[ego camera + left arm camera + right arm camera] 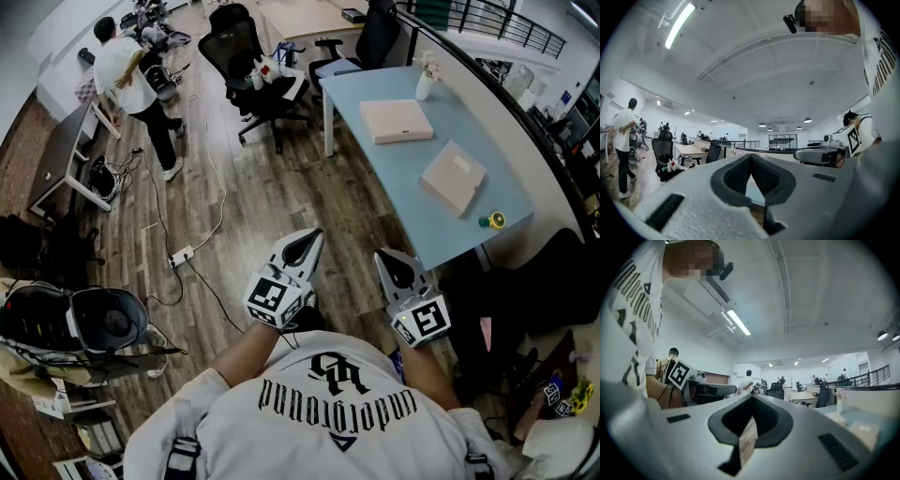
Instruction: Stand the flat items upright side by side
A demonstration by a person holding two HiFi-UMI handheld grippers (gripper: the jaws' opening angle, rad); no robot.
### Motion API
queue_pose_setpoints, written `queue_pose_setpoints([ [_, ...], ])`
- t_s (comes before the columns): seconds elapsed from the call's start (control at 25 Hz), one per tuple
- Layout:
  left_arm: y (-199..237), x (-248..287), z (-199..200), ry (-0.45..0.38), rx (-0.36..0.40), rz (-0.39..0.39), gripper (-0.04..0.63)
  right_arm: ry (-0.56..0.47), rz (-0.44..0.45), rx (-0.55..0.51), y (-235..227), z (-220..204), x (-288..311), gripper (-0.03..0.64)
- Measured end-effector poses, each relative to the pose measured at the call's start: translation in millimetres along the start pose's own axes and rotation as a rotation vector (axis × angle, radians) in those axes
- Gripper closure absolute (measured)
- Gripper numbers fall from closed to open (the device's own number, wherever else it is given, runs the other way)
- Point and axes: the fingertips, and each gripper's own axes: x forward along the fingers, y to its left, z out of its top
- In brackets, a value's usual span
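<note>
Two flat beige boxes lie face-down-flat on the light blue table [394, 183]: far box [397, 121] near the flower vase [427, 77], near box [454, 177] turned at an angle, well apart from the first. Neither is upright. A small yellow-green roll [494, 221] sits by the table's near corner.

You hold both grippers level close to your chest, short of the table. Left gripper [305, 248]: jaws closed together, nothing between them. Right gripper [398, 272]: same, tips met, empty.

Readable writing: your shirt [337, 412] print reads "underground", upside down in the head view. Boxes show no legible label.

Beyond: black office chair [253, 66], a standing person [131, 75], wood floor [234, 216].
</note>
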Motion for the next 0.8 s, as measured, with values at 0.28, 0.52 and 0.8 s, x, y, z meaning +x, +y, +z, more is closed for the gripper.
queue_pose_setpoints([
  [0.28,20,3,2,-0.001,-0.007,0.006,0.594,0.005,0.001,-0.002,-3,-1,21,0.612],
  [0.52,39,9,-3,0.000,-0.008,0.015,0.594,0.015,0.003,-0.004,-11,-9,40,0.613],
  [0.8,68,30,-11,0.000,-0.024,-0.006,0.594,0.037,0.031,0.008,-20,-21,71,0.612],
])
